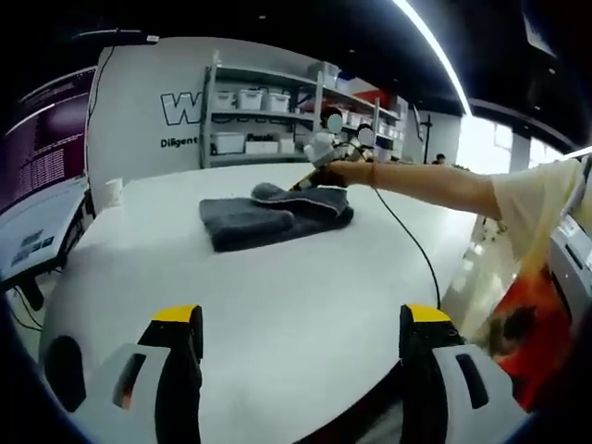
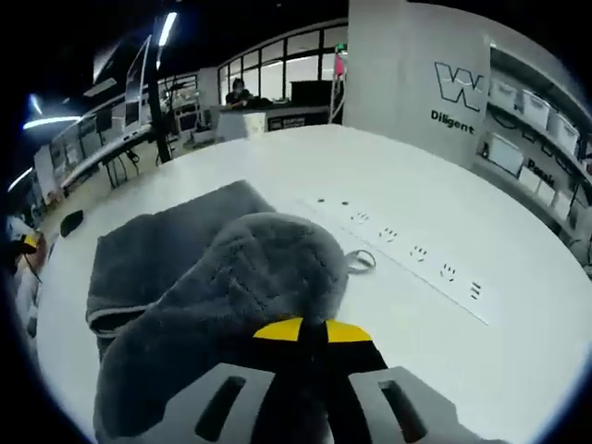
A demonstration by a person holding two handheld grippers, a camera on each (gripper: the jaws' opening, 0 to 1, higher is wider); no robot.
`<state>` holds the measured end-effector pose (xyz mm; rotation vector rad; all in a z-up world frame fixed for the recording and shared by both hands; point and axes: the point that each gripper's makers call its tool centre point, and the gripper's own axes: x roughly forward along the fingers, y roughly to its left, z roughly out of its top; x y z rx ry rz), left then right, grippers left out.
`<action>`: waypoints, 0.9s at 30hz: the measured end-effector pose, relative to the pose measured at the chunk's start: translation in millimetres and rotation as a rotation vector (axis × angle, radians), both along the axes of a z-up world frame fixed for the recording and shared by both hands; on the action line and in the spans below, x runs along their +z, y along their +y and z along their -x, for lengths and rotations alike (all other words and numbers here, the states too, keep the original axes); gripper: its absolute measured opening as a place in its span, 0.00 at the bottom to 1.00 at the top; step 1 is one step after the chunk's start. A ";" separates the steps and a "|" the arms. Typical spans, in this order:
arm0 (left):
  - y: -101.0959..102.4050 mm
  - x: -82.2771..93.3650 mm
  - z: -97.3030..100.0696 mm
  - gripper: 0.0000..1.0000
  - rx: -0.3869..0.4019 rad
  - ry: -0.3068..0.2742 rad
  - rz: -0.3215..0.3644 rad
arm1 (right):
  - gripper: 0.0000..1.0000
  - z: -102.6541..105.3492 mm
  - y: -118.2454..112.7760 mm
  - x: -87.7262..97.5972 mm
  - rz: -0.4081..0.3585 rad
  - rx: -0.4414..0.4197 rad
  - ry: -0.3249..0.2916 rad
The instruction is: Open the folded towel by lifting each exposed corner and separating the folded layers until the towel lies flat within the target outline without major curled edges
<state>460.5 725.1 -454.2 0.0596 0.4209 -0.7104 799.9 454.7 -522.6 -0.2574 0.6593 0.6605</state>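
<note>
The folded dark grey terry towel [image 1: 276, 215] lies with its long axis across the round white table [image 1: 277, 314]. The right gripper [image 2: 310, 335], jaws closed, pinches its lifted corner. The left gripper [image 1: 303, 338] hovers with jaws wide apart, holding nothing.

towel [image 1: 275, 215]: dark grey, plush, with stitched hems
state: folded in layers, one corner [image 2: 277, 268] raised off the stack
pose: low rectangular stack lying flat; the lifted layer humps up and drapes over
place: on the white table [image 1: 277, 314], toward its far side, just beside a white power strip [image 2: 407, 254]
</note>
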 end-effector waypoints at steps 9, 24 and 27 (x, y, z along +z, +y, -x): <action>0.5 2.9 1.5 0.85 0.002 -0.005 0.002 | 0.00 -10.5 -30.4 28.8 0.048 -0.073 -0.109; -10.1 0.6 -1.1 0.85 -0.020 0.000 0.012 | 0.00 -12.6 -106.0 63.2 0.187 -0.211 -0.244; -12.3 0.8 -1.4 0.85 -0.026 -0.001 0.014 | 0.00 -11.2 -112.6 61.4 0.216 -0.217 -0.249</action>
